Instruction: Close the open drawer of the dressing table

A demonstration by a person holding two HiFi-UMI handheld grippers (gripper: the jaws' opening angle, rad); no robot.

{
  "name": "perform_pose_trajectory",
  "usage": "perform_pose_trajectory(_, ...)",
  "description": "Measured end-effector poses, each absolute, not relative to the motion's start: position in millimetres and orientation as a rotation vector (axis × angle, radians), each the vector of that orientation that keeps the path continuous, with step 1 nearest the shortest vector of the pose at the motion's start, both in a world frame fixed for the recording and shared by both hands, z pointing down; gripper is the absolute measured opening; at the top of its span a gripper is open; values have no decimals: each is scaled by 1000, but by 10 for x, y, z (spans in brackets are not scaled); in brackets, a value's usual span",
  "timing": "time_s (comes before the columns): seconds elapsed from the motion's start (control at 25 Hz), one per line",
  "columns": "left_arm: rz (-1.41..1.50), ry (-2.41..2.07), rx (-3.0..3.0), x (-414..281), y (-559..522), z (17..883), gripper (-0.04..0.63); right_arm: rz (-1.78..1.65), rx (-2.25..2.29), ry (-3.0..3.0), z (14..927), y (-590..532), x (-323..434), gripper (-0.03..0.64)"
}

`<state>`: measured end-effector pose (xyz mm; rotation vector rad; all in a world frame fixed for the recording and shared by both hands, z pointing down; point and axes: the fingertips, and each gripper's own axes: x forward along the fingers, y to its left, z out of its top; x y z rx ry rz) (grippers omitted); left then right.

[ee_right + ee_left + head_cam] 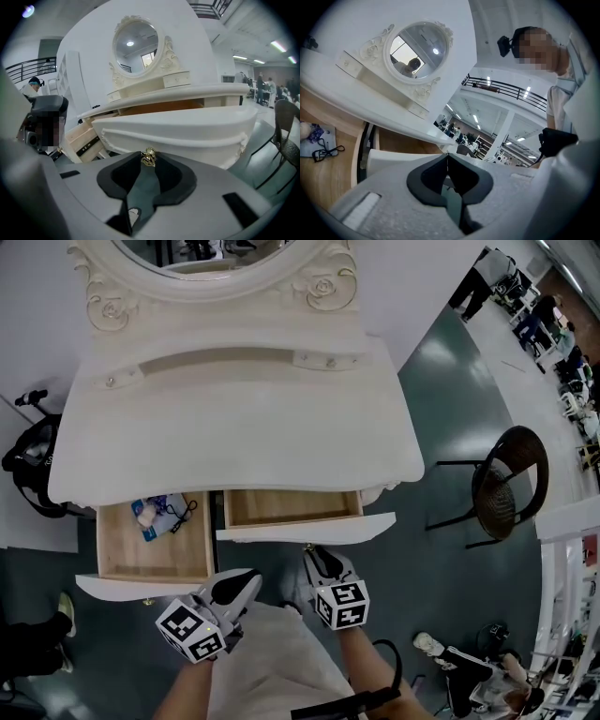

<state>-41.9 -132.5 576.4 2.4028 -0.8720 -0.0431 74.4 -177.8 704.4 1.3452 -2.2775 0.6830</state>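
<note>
The white dressing table (234, 418) has two drawers pulled out. Its left drawer (155, 549) stands far out and holds a blue pouch (159, 514) and small items. The right drawer (292, 507) is partly out and bare inside. My right gripper (317, 561) is at the right drawer's white front (178, 129), its jaw tips closed around the small gold knob (148, 157). My left gripper (239, 589) hovers just before the gap between the two drawer fronts. In the left gripper view its jaws (447, 157) are shut with nothing between them.
An oval mirror (216, 259) tops the table. A black round chair (511, 484) stands on the floor to the right. A dark bag (28, 460) lies at the table's left. People stand at the far right, and a person's shoe (427, 643) is at the lower right.
</note>
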Motion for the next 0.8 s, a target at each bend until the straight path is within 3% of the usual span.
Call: perform_pose_trajectory(0.8, -89, -886, 2397, -545, -1558, 5699, 9, 681, 1370, -2288, 7040, -2194, 680, 100)
